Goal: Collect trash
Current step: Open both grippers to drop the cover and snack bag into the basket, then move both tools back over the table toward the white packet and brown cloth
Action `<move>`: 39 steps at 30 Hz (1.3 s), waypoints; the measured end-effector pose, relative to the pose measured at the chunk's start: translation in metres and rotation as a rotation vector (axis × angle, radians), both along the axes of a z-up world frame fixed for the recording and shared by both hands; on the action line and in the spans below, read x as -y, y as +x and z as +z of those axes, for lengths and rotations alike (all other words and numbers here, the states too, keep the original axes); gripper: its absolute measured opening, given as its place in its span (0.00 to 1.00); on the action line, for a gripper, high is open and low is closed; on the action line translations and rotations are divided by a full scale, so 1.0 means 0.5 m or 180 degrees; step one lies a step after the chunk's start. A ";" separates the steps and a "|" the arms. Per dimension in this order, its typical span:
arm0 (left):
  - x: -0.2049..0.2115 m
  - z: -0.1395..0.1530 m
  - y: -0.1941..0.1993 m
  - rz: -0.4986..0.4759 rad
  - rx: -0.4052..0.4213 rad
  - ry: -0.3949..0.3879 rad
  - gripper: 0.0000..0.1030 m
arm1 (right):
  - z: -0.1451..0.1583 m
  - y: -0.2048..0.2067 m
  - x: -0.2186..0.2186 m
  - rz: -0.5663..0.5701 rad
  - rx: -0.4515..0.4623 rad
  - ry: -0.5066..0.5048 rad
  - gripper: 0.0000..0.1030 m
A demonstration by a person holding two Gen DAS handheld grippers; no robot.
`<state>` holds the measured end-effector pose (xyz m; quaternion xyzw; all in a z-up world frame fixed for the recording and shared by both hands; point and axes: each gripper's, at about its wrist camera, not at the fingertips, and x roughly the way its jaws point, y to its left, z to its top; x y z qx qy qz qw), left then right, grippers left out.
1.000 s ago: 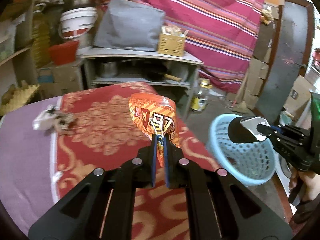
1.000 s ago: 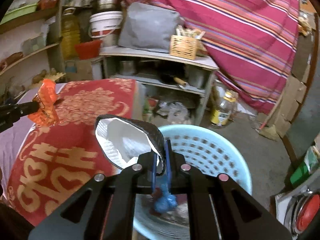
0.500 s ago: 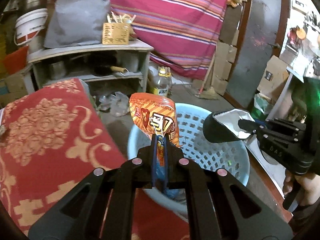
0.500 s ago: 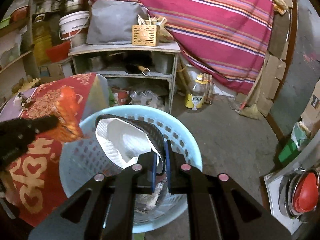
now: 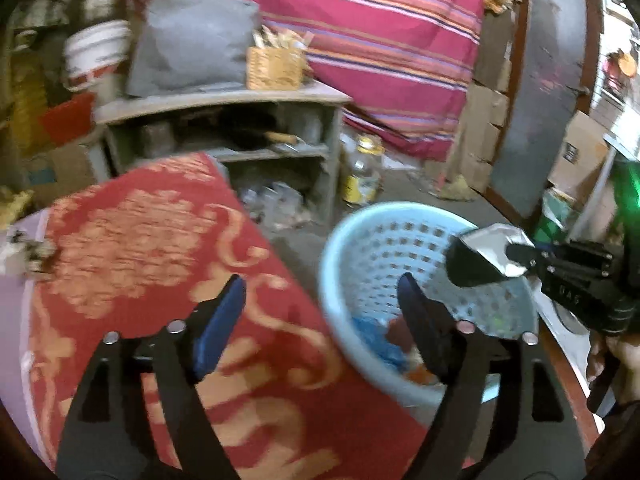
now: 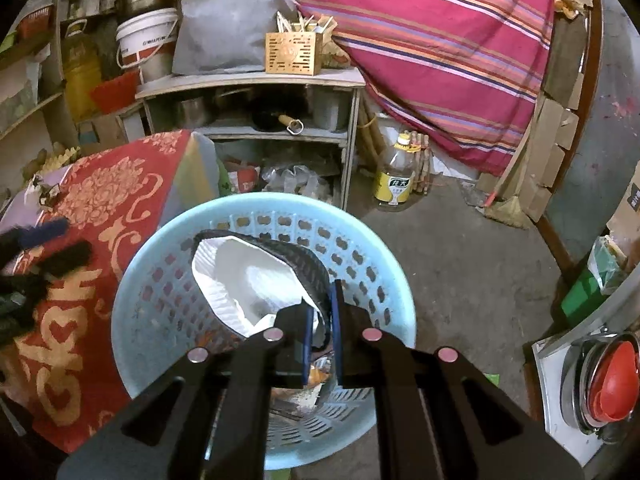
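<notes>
the orange snack wrapper, previously clamped in the left gripper point(image 5: 320, 304), is no longer seen between its jaws, which are opening and empty. an orange scrap point(image 5: 424, 374) is noted among the litter inside the blue basket point(image 5: 340, 256), toward 5 o'clock. the left-wrist view is now blurred, the basket shifted toward 3 o'clock.

Plastic, foil and woven cloth around you

You are looking at a pale blue basket point(image 6: 394, 280) of smooth perforated plastic, a wrapper point(image 6: 256, 280) with a matt black outside and crinkled silvery-white lining, and a red cloth point(image 5: 132, 240) showing a woven gold pattern over the surface.
</notes>
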<state>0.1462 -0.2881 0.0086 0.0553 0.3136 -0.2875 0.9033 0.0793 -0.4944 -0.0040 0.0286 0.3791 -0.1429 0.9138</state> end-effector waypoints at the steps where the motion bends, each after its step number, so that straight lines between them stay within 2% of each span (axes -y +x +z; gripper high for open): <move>1: -0.026 0.010 0.000 0.0081 0.0044 0.0003 0.80 | -0.004 0.005 -0.005 0.0005 -0.0022 -0.0003 0.09; 2: -0.040 0.016 0.000 0.0123 0.0058 0.0001 0.82 | -0.008 0.009 -0.007 0.0004 -0.0043 -0.0006 0.10; 4: -0.085 0.031 0.001 0.0256 0.0108 -0.0010 0.84 | -0.019 0.023 -0.013 -0.0024 -0.0148 -0.0006 0.30; 5: -0.103 0.036 0.002 0.0306 0.0132 -0.0010 0.86 | -0.024 0.027 -0.017 -0.0041 -0.0184 -0.0011 0.56; 6: -0.117 0.041 0.002 0.0345 0.0152 -0.0008 0.86 | -0.026 0.031 -0.024 -0.0054 -0.0182 -0.0032 0.67; 10: -0.195 0.065 0.000 0.0537 0.0255 0.0022 0.88 | -0.030 0.051 -0.055 -0.0038 -0.0275 -0.0150 0.67; 13: -0.251 0.078 -0.002 0.0675 0.0323 -0.0006 0.92 | -0.022 0.062 -0.075 -0.0059 -0.0277 -0.0211 0.75; 15: -0.284 0.084 -0.001 0.0765 0.0348 0.0009 0.93 | -0.017 0.072 -0.088 -0.0067 -0.0345 -0.0246 0.86; 22: -0.414 0.087 0.000 0.1043 0.0330 0.0005 0.93 | -0.030 0.105 -0.121 -0.0040 -0.0659 -0.0330 0.88; 27: -0.501 0.088 0.002 0.1259 0.0392 0.0008 0.94 | -0.019 0.119 -0.152 -0.0022 -0.0527 -0.0270 0.88; 34: -0.590 0.059 0.034 0.1522 0.0258 -0.0039 0.94 | 0.012 0.148 -0.218 0.0008 -0.0191 -0.0110 0.88; 39: -0.637 0.044 0.056 0.1666 0.0205 -0.0077 0.94 | 0.015 0.169 -0.296 0.0178 -0.0034 -0.0102 0.88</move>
